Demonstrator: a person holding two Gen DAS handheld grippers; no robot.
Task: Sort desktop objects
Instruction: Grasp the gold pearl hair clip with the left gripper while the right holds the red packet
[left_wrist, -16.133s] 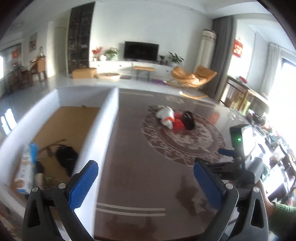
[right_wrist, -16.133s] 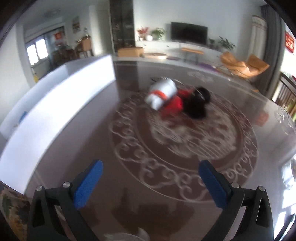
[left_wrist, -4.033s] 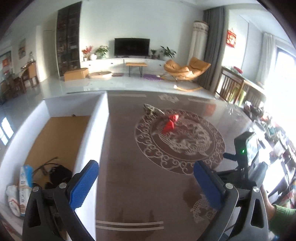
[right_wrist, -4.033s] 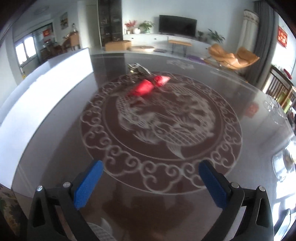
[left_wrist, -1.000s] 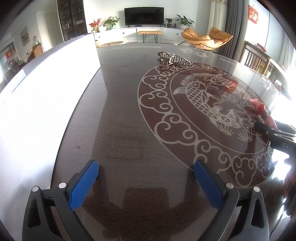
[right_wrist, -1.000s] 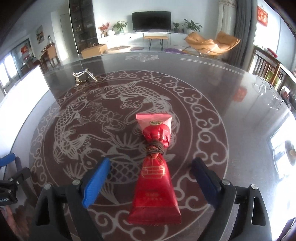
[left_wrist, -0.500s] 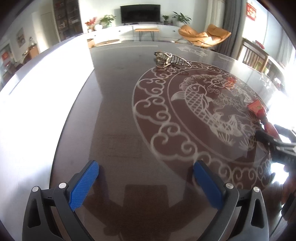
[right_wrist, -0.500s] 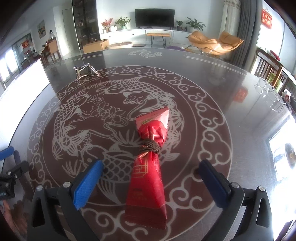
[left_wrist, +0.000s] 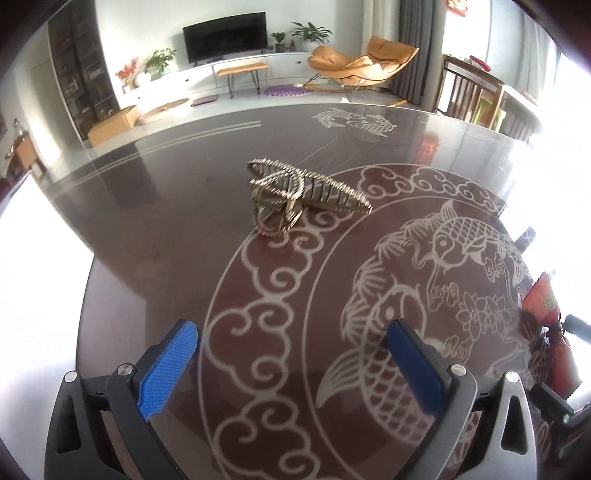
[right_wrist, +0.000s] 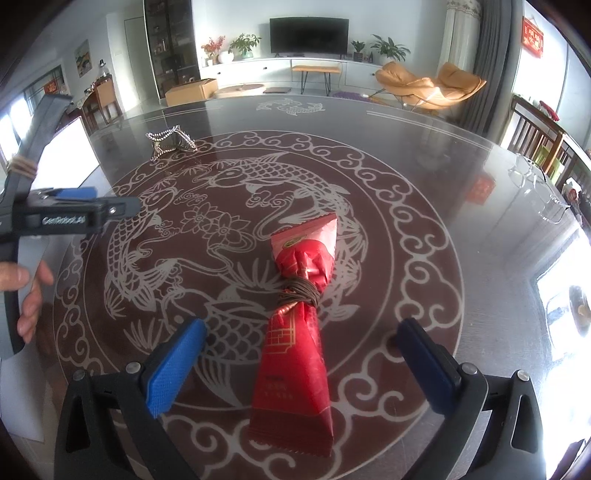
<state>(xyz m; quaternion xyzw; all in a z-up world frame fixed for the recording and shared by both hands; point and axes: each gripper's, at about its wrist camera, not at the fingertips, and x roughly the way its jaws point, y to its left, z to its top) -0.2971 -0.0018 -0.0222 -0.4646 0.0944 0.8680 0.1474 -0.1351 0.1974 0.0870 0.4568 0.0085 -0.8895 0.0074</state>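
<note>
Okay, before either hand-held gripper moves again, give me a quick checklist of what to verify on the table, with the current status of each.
1. Right hand-held gripper open: ok; jaws have just been opening.
2. Red packet lying between its jaws, pads not touching: ok.
3. Left hand-held gripper open and empty: ok.
4. Gold hair clip ahead of the left hand-held gripper, nothing blocking it: ok.
5. White bin has room: cannot tell, inside not visible.
6. Cord around the red packet tight: cannot tell.

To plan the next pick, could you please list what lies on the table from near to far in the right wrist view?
Right gripper with open jaws, then the red packet lying between them untouched, then the beaded ornament, then the table's far edge.
</note>
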